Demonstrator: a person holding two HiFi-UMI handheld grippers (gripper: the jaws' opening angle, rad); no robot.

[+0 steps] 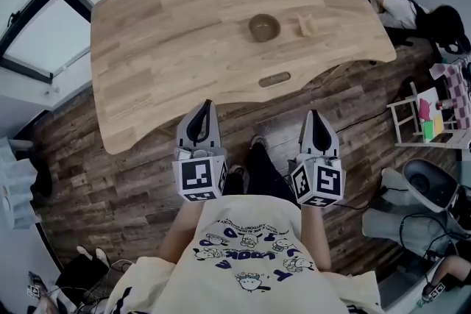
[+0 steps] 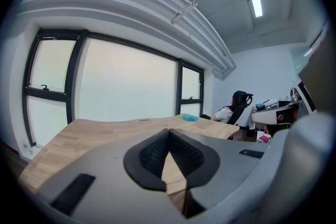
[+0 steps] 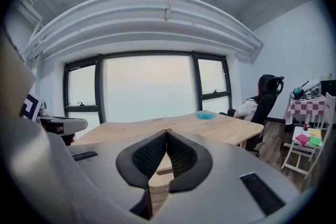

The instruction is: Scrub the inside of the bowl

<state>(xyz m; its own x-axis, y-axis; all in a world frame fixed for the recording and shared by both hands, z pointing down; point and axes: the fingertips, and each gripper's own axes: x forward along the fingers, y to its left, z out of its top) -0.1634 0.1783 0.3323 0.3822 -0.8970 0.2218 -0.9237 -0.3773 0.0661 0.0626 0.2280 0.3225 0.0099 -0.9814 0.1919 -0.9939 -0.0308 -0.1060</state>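
Brown round bowl [image 1: 264, 28], upper centre: probably rigid, light, skid-prone; brace at rim. Left gripper [image 1: 206, 108], right gripper [image 1: 316, 116]: pressed together, empty.

Table [image 1: 162, 55]: light wood, in the middle
Person [image 1: 401, 9]: seated far right, near the table corner
Rack [image 1: 409, 116]: white, on the right

The head view looks steeply down on the wooden table [image 1: 169, 55]; both gripper views skim nearly level across it (sharing the blue object [image 3: 206, 115]) toward the windows [image 3: 147, 89].
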